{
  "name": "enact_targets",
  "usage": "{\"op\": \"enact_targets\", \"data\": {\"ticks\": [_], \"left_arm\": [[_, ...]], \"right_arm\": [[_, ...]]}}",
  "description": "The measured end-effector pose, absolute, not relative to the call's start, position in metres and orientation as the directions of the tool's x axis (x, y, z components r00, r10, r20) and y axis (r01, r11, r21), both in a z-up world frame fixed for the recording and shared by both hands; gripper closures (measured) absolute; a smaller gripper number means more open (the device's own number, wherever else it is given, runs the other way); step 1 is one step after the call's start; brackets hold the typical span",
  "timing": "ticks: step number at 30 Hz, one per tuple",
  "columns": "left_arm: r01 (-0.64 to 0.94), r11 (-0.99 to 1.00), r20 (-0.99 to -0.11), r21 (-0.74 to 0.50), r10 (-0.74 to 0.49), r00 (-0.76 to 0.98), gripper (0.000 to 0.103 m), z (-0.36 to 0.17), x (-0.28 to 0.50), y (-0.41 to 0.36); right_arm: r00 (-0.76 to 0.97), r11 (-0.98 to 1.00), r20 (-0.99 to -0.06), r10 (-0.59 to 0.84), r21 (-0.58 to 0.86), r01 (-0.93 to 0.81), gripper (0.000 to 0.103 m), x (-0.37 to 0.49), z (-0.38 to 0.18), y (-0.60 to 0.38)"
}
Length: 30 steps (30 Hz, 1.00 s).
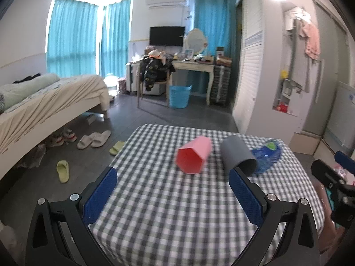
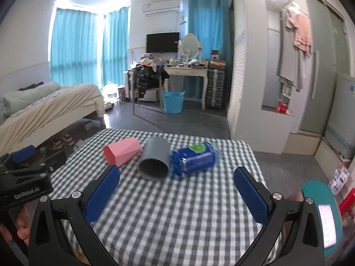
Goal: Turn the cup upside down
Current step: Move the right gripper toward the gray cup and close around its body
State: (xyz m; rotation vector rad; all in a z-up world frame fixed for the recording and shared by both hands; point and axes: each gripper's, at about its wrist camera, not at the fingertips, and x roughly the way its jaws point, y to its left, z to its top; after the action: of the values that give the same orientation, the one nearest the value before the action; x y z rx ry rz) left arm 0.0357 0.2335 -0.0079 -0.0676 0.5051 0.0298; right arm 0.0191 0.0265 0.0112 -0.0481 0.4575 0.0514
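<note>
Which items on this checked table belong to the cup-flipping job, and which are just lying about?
Belongs to the job:
pink cup, on its side
grey cup, on its side
left gripper and right gripper, both open and empty

Lying about:
blue wipes pack, beside the grey cup
checked tablecloth

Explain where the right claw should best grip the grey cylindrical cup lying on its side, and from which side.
Probably grip the grey cylindrical cup across its round wall, midway along. Bring the open right claw from above: the mouth faces the camera, and the curved sides are exposed for turning it over.
</note>
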Motion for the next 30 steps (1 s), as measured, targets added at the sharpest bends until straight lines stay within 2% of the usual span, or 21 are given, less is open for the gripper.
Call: {"op": "enact_targets", "data": {"ticks": [8,12,16,18,30], "left_arm": [[-0.139,0.987,-0.538,-0.078,0.076,0.84,0.0,-0.03,0.08,0.283],[-0.171,0.982,-0.565,-0.079,0.097,0.819,0.0,-0.044,0.103,0.305],[-0.168,0.982,-0.58,-0.088,0.087,0.81,0.0,-0.055,0.117,0.316],[-0.161,0.982,-0.589,-0.099,0.073,0.805,0.0,-0.061,0.122,0.321],[-0.142,0.98,-0.626,-0.139,0.024,0.779,0.0,-0.08,0.134,0.325]], "right_arm": [[0.846,0.983,-0.529,0.075,-0.104,-0.152,0.001,0.095,0.006,0.067],[0.792,0.978,-0.602,0.1,-0.088,-0.19,0.013,0.134,-0.02,0.085],[0.751,0.982,-0.655,0.086,-0.073,-0.176,0.016,0.162,-0.044,0.089],[0.736,0.981,-0.674,0.067,-0.089,-0.17,0.019,0.173,-0.054,0.092],[0.684,0.975,-0.726,-0.07,-0.194,-0.106,0.019,0.217,-0.086,0.095]]}}
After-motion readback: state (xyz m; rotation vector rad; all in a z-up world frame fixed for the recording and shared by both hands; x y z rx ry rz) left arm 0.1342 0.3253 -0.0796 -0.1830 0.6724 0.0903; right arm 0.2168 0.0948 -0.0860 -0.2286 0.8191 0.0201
